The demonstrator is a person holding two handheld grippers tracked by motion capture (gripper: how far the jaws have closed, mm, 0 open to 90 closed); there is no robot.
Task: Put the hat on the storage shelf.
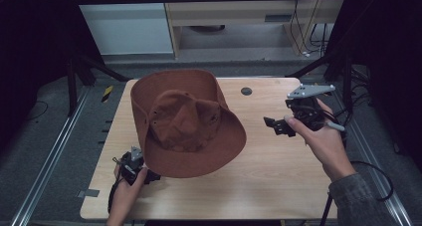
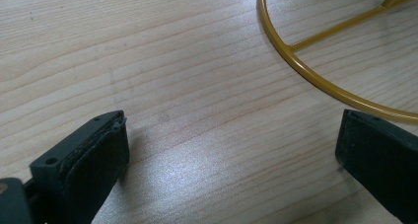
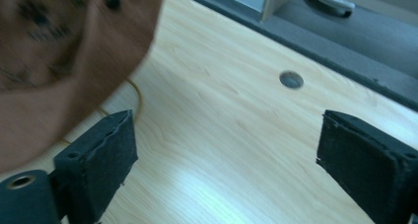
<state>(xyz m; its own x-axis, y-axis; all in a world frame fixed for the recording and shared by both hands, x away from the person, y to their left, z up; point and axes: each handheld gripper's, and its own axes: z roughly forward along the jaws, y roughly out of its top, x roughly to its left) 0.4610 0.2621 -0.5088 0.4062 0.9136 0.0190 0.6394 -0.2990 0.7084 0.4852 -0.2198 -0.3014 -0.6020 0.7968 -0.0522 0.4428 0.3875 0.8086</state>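
Brown hat is sat in the middle of the table

The hat (image 1: 186,124) is found at 1 o'clock from the left gripper (image 1: 133,165), which is nearer; the right gripper (image 1: 278,125) is kept at 3 o'clock, both spread wide and empty

We've got a light wood worktop (image 1: 278,186) with a small round grommet hole (image 1: 246,91) beyond the fingers. Grey carpet floor (image 1: 35,146) all around, metal rails (image 1: 47,161) along both sides, a pale wooden cabinet (image 1: 239,17) behind, with cables (image 1: 311,32) dangling by it.
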